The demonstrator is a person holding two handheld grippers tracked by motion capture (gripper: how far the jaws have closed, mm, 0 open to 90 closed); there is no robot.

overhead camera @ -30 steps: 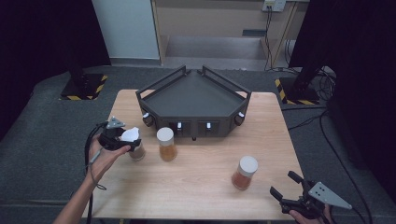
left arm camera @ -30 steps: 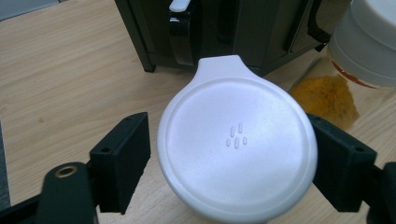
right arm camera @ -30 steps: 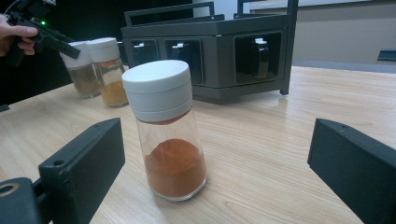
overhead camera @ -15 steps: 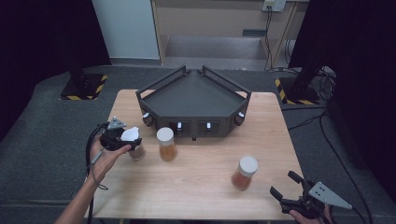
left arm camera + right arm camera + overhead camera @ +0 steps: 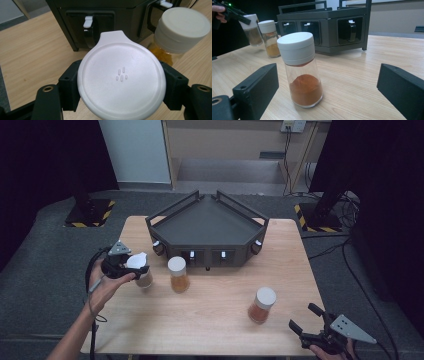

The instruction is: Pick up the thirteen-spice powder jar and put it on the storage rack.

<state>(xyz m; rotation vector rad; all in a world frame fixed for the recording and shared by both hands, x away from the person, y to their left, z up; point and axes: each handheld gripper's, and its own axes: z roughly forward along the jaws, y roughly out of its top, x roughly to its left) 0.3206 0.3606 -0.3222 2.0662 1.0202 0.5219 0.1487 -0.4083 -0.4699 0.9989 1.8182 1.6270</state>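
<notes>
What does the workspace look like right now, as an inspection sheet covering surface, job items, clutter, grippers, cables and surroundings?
Surface: wooden table, mostly bare.
Job's things: three white-capped spice jars; left jar held by its cap, middle jar upright with yellow-orange powder, right jar upright with red-orange powder; dark rack at the far side of the table.
Clutter: nothing seen.
Grippers: left gripper shut on the left jar's cap; right gripper open, close by the right jar, not touching it.
Cables: one trails from the left gripper; more on the floor at right.
Surroundings: grey floor, dark curtains, two stand bases with hazard stripes.
</notes>
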